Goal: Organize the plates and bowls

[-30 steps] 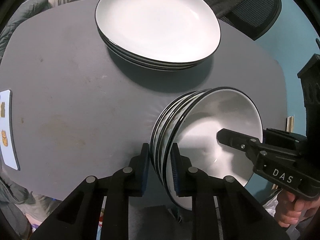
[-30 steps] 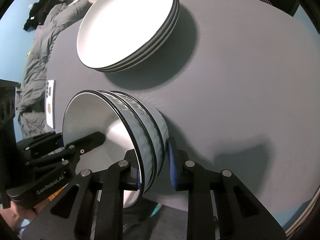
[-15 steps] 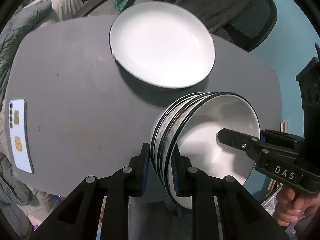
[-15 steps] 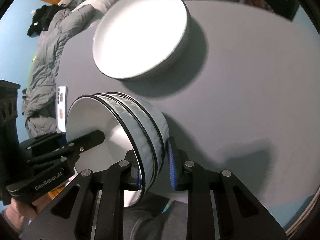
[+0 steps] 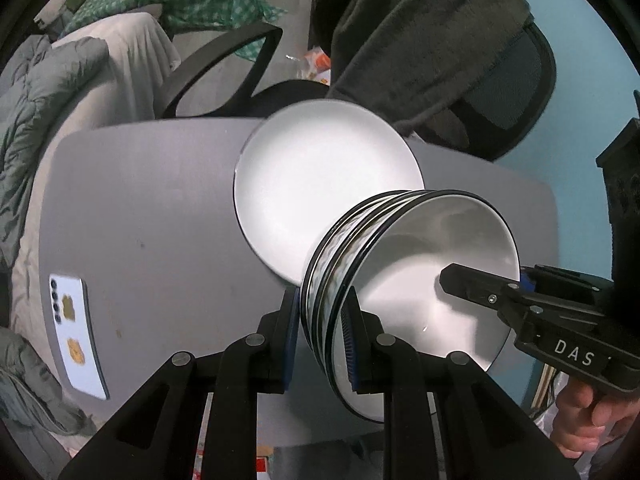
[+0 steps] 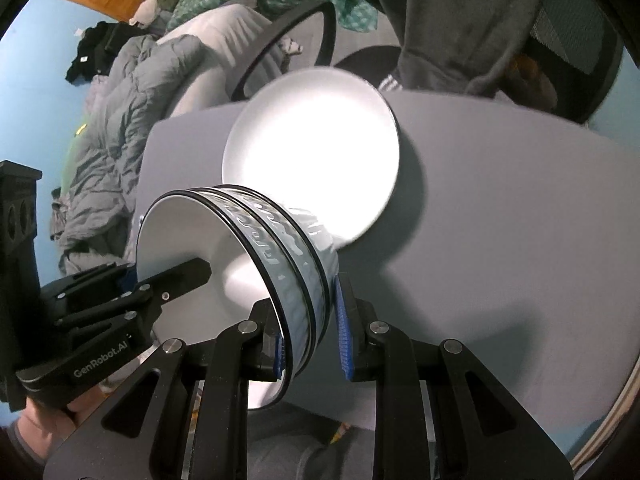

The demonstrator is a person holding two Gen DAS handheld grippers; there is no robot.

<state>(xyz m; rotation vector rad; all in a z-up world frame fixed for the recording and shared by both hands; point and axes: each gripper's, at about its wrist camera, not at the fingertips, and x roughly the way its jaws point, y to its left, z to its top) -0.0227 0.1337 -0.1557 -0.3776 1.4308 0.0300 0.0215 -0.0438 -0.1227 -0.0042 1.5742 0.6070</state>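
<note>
A stack of three white bowls (image 5: 404, 280) with black rims is held in the air above the grey table (image 5: 152, 216), tilted. My left gripper (image 5: 322, 336) is shut on the stack's rim on one side. My right gripper (image 6: 310, 336) is shut on the opposite rim, and it also shows in the left wrist view (image 5: 472, 280). The bowl stack also shows in the right wrist view (image 6: 240, 256). A stack of white plates (image 5: 324, 192) lies on the table beyond the bowls, also in the right wrist view (image 6: 316, 152).
A white phone (image 5: 76, 332) lies near the table's left edge. A black office chair (image 5: 508, 80) draped with a dark garment stands behind the table. A grey duvet (image 6: 116, 128) is heaped to the left. The table's right part (image 6: 520, 240) is bare.
Both grippers have lifted the bowl stack higher and back from the table. The plates and table look smaller and farther, and the chair and room have come into view.
</note>
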